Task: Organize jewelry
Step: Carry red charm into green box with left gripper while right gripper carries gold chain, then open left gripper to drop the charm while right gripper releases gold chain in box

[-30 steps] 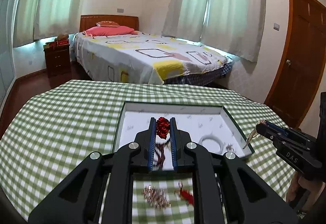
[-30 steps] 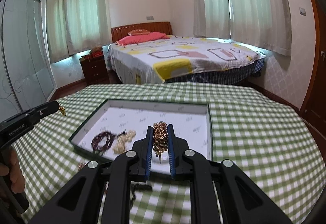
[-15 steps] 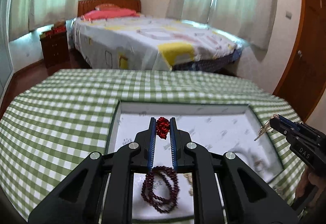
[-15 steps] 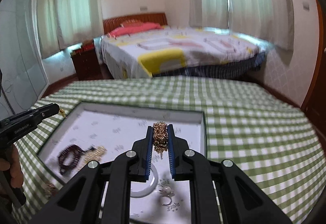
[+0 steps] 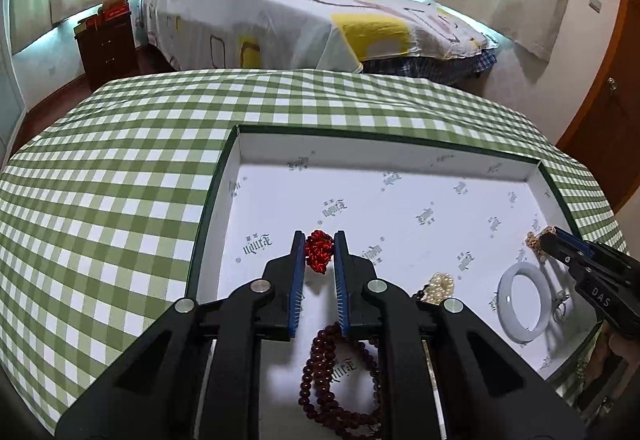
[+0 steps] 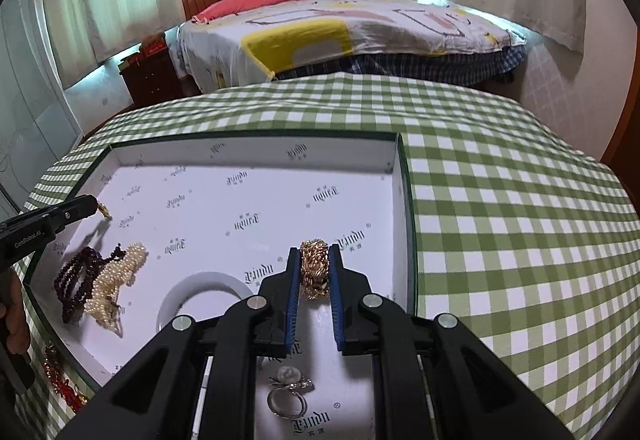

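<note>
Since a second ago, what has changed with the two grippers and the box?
Both grippers have come forward and down over the white box. The left gripper now hangs above the dark bead bracelet, the right gripper near the white bangle. Unchanged: jaws clamped on the red knotted piece and gold chain; nothing released.
</note>
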Demonstrator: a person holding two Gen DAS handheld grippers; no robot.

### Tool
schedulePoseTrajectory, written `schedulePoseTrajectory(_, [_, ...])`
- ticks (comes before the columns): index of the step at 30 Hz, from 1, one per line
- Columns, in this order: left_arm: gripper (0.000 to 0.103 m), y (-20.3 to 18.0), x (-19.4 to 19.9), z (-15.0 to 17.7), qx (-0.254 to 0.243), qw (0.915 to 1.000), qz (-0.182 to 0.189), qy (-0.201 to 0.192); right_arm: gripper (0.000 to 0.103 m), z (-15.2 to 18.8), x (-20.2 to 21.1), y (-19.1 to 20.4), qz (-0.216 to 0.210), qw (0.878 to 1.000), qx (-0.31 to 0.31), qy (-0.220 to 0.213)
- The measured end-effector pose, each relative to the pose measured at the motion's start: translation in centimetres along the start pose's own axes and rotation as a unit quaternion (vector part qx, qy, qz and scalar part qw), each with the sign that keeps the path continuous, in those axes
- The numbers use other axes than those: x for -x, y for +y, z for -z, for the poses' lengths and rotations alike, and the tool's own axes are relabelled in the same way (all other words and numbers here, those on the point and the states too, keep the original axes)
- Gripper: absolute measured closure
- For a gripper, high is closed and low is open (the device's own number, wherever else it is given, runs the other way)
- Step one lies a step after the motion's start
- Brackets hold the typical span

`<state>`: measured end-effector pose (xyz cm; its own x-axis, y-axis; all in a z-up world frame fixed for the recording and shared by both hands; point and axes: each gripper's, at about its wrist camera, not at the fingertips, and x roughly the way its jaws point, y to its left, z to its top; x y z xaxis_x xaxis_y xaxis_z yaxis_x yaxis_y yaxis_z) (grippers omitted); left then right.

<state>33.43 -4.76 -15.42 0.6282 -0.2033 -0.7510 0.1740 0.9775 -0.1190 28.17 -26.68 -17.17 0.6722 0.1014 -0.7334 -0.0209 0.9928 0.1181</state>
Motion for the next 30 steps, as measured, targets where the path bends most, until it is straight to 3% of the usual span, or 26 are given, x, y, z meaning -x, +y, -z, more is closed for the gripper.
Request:
schedulePoseTrajectory(2, [0.085, 0.1, -0.1, 0.1, 0.0, 1.0, 0.002, 0.003, 0.086, 0.1, 0.1, 0.1, 0.002, 1.0, 0.003, -0.001])
schedulePoseTrajectory(5, [0.074, 0.3, -0.3, 0.3, 0.003, 1.0, 0.0, 0.006, 0.073, 0.0, 0.3, 0.1, 0.002, 1.0, 0.006, -0.004])
schedulePoseTrajectory(8, [0.072, 0.3, -0.4, 0.6, 0.007, 0.9999, 0.004, 0.007, 0.07, 0.1, 0.4, 0.1, -0.002, 1.0, 0.005, -0.006])
schedulePoseTrajectory(11, [0.056, 0.2, 0.0, 0.9, 0.004, 1.0, 0.003, -0.003, 0.066, 0.2, 0.8, 0.3, -0.002, 1.0, 0.006, -0.012])
schedulePoseTrajectory(15, [0.047, 0.1, 1.4, 1.3, -0.003, 0.9997, 0.002, -0.024, 0.065, 0.1, 1.7, 0.4, -0.001, 1.0, 0.005, -0.023])
schedulePoseTrajectory(21, [0.046, -0.5, 4.1, 2.1, -0.02, 0.9984, 0.004, -0.053, 0.062, 0.5, 3.7, 1.2, 0.003, 0.999, 0.012, -0.044])
schedulePoseTrajectory(30, [0.046, -1.0, 7.2, 3.3, -0.017, 0.9977, 0.005, -0.065, 0.061, 1.7, 6.5, 2.0, -0.001, 0.998, 0.005, -0.063])
